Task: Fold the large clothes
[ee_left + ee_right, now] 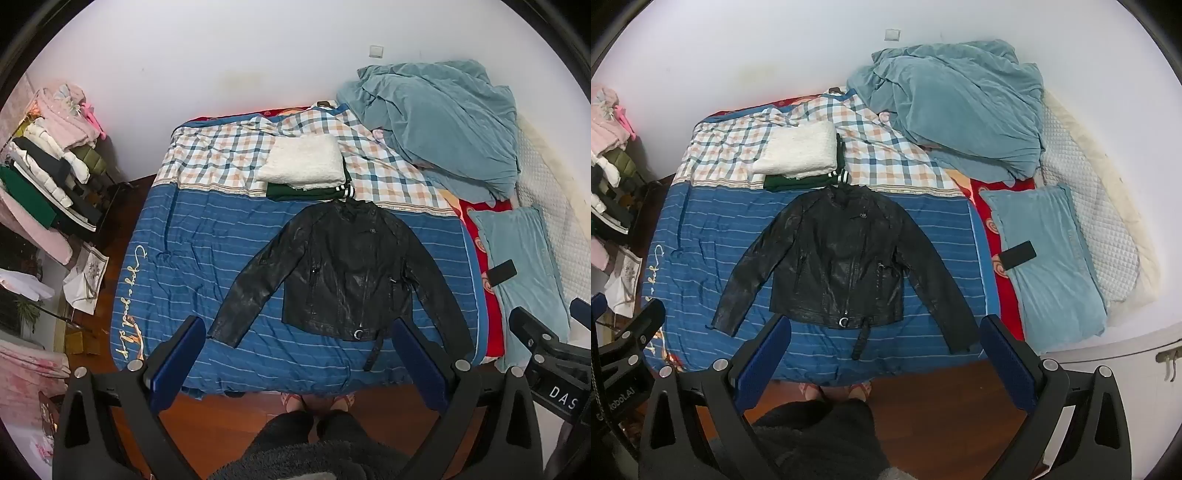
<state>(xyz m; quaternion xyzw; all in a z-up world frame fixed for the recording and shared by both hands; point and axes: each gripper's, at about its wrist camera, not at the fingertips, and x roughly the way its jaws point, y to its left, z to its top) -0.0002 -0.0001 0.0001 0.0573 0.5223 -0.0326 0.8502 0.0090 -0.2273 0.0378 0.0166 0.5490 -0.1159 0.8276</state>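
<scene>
A black leather jacket (343, 269) lies flat and face up on the blue striped bed cover (207, 251), sleeves spread outward, belt hanging off its hem. It also shows in the right wrist view (842, 262). My left gripper (299, 343) is open and empty, held above the foot of the bed, in front of the jacket's hem. My right gripper (886, 339) is open and empty, also in front of the hem and apart from it. Each gripper's body shows at the edge of the other's view.
A folded white fleece on a folded green garment (303, 164) sits behind the jacket's collar. A crumpled teal blanket (439, 125) and a teal pillow (524, 266) with a black phone (502, 272) lie at right. A cluttered clothes rack (48, 173) stands at left. Wooden floor (942, 398) and feet below.
</scene>
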